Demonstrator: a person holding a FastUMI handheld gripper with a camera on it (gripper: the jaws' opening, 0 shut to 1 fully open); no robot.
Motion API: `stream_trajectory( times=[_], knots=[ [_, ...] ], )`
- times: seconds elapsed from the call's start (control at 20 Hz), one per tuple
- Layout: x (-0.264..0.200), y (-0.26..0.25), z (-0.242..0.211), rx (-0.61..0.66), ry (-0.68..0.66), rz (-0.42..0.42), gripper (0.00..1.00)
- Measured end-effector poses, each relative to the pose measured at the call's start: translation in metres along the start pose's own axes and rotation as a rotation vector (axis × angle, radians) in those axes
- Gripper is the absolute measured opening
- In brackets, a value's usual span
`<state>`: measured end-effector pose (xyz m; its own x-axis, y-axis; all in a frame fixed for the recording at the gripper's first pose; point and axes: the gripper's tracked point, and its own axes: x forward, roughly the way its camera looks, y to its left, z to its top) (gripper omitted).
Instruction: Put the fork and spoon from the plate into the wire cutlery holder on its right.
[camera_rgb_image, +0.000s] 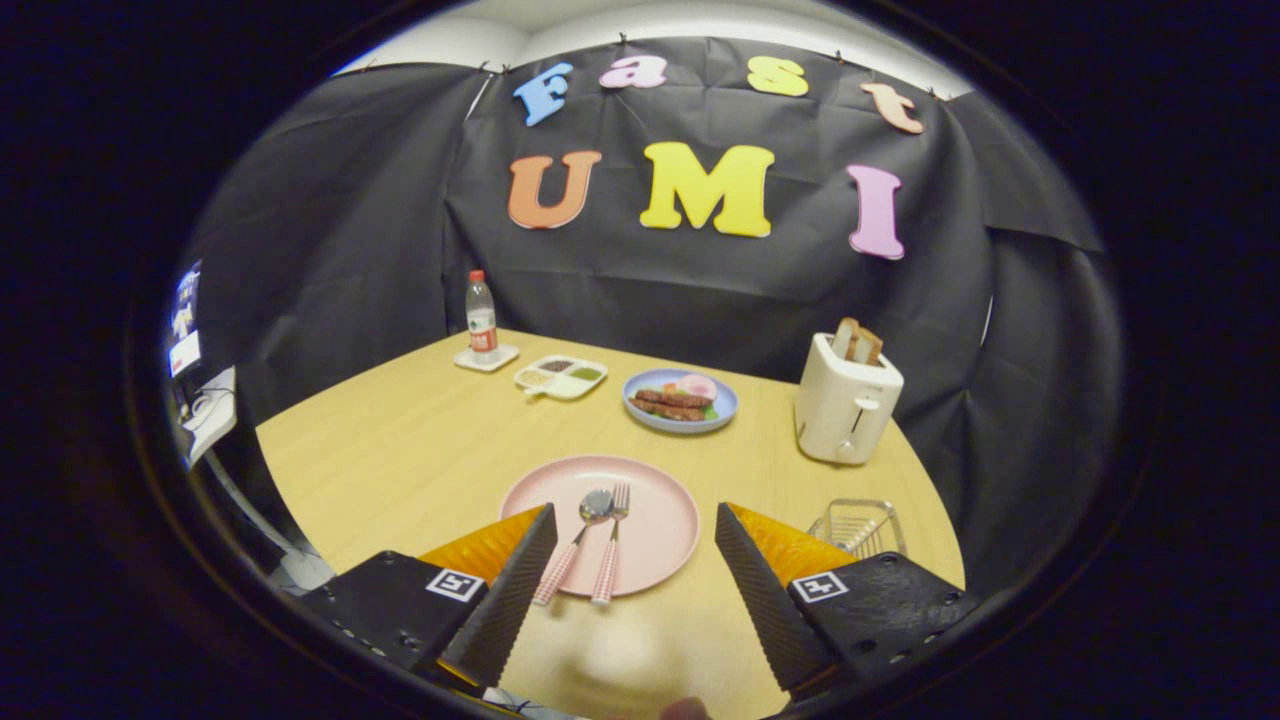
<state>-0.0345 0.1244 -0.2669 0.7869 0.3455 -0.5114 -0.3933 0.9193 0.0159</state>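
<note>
Gripper (632, 590) spread wide, empty, short of the pink plate (660, 500); spoon (578, 540) and fork (610, 545) look light, stiff, slippery; pinch the checked handles

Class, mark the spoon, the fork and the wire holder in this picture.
spoon (596, 503), gripper view, on its bowl, between the open fingers.
fork (620, 497), gripper view, on its tines, right of the spoon.
wire holder (858, 524), gripper view, on its wire rim, beside the plate.
</note>
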Motion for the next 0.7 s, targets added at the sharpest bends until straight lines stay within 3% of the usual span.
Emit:
stream_trajectory(
  times=[0.25, 0.4, 0.45, 0.6, 0.7],
  knots=[
    [0.025, 0.001, -0.047, 0.002, 0.129, 0.002, 0.94],
    [0.033, 0.006, -0.063, 0.009, 0.173, 0.015, 0.87],
    [0.034, 0.008, -0.067, 0.008, 0.183, 0.020, 0.79],
    [0.038, 0.015, -0.076, 0.002, 0.211, 0.044, 0.76],
    [0.042, 0.020, -0.080, -0.012, 0.224, 0.060, 0.64]
  ],
)
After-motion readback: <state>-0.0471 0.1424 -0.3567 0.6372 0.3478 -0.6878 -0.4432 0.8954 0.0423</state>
